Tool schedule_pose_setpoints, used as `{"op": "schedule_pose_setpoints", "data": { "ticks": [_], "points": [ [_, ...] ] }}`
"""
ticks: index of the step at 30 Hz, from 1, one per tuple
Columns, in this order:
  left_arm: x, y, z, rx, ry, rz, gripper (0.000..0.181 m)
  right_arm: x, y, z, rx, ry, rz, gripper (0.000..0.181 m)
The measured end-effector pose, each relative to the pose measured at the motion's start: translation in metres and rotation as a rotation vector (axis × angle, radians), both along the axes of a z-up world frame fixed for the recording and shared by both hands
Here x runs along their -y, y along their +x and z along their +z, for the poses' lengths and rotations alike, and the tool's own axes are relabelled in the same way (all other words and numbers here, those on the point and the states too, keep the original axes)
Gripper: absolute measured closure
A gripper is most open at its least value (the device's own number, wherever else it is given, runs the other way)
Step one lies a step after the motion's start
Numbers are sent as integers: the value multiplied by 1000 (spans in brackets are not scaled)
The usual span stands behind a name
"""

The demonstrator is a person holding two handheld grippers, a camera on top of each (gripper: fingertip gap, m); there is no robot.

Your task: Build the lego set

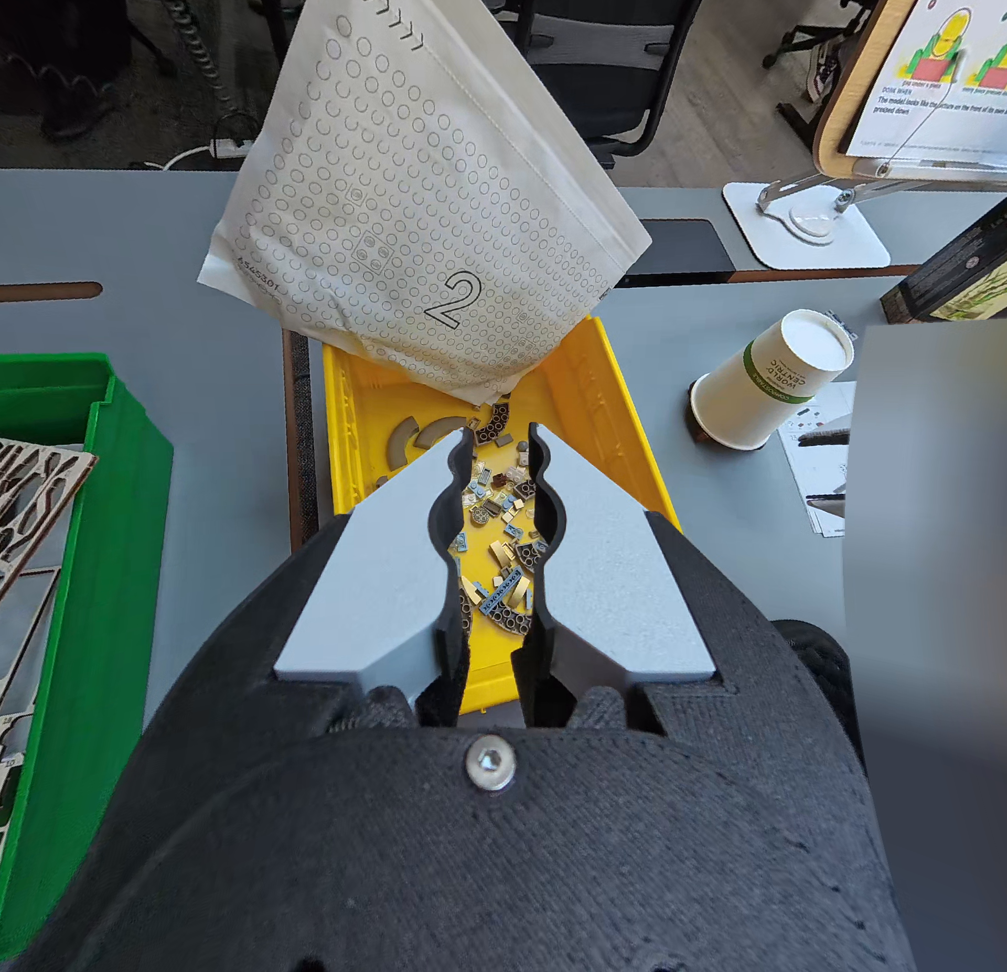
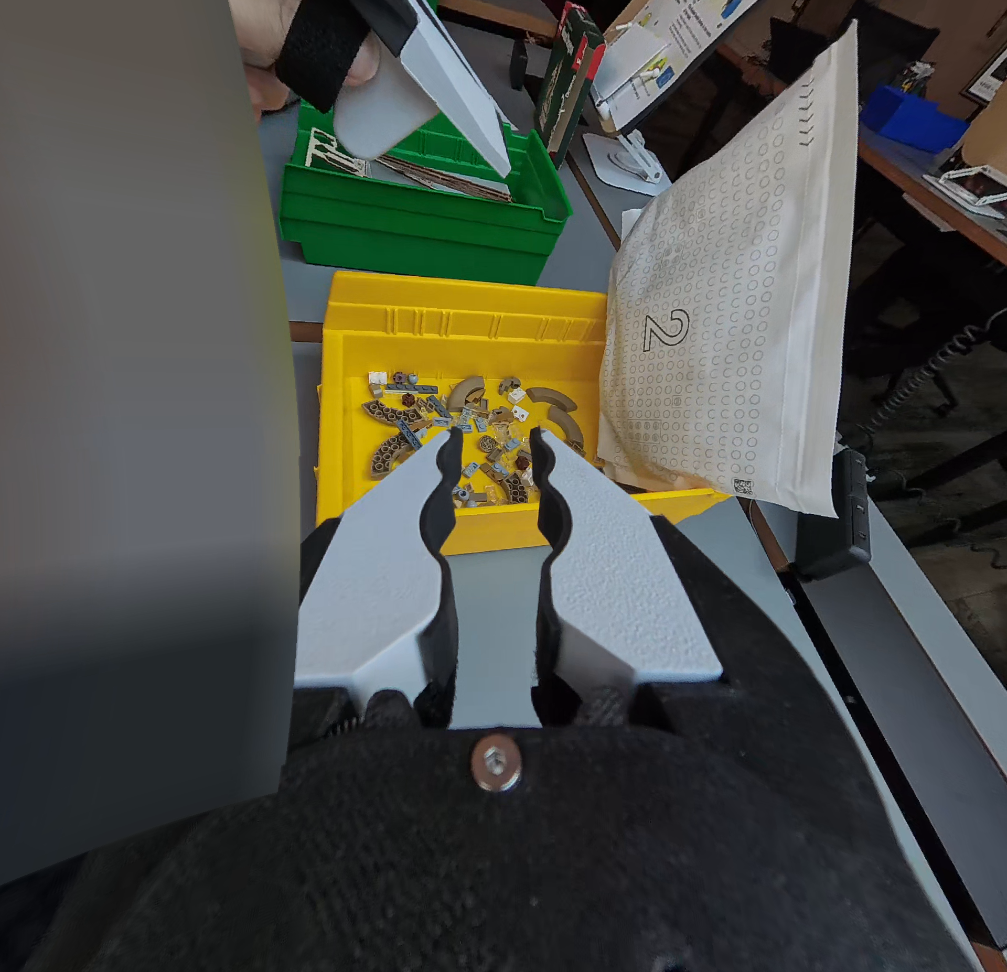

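Left wrist view: paper bag stood tilted at 12 o'clock, mouth down in yellow tray; what propped it, not visible. Lego pieces lay loose in tray: curved tan arcs, studded dark plates, small blue bits. Left gripper and right gripper hovered part-open, empty. Judged step: unpacking done; next, pinch one small hard piece, narrow gap required.

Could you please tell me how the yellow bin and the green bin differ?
The yellow bin holds loose small brick pieces; the green bin holds flat cardboard sheets. The white paper bag leans into the yellow bin; nothing leans on the green one. Both are open plastic bins on the grey table.
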State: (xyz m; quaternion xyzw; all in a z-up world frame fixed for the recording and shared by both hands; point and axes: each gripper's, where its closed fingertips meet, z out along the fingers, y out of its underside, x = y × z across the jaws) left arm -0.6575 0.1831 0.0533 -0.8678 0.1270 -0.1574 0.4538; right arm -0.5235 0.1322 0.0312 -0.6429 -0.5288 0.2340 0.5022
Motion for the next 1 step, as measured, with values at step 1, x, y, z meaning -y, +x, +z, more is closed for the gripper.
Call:
{"op": "schedule_pose_setpoints", "data": {
  "ticks": [1],
  "points": [
    [-1,3,0,2,-2,-2,163,-1,2,-4,15,-7,-1,157]
  ]
}}
